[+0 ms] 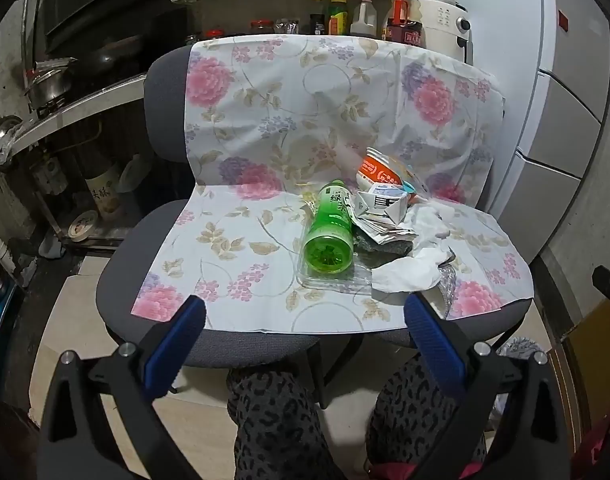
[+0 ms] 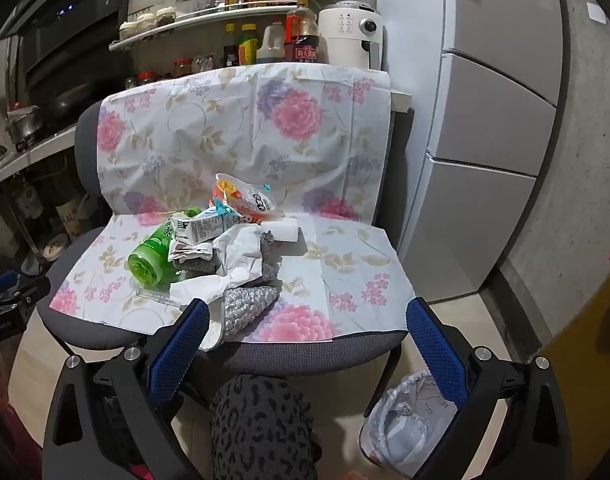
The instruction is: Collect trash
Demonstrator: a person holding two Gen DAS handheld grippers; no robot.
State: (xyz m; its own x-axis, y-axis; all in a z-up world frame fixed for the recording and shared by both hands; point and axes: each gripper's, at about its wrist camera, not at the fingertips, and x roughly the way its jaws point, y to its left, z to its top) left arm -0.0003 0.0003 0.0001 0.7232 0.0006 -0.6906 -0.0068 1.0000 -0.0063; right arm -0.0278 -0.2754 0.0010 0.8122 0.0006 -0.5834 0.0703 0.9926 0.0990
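Note:
A pile of trash lies on a chair covered by a floral cloth point(image 1: 265, 128) point(image 2: 225, 128). A green plastic bottle point(image 1: 329, 232) point(image 2: 153, 252) lies on its side, bottom toward me, on a clear plastic tray point(image 1: 329, 280). Beside it are a crushed carton point(image 1: 381, 208) point(image 2: 203, 226), an orange snack wrapper point(image 1: 379, 172) point(image 2: 245, 200), crumpled white tissue point(image 1: 417, 256) point(image 2: 241, 252) and a silver scrubbing cloth point(image 2: 245, 304). My left gripper point(image 1: 305, 320) is open, short of the chair's front edge. My right gripper point(image 2: 307, 322) is open too, its left finger point(image 2: 181, 344) near the silver cloth.
A small bin with a white liner point(image 2: 409, 424) stands on the floor at the right, below the chair. A white fridge point(image 2: 485, 120) stands at the right. Shelves with bottles and jars point(image 2: 241, 40) are behind the chair. The person's patterned legs point(image 1: 273, 420) are below.

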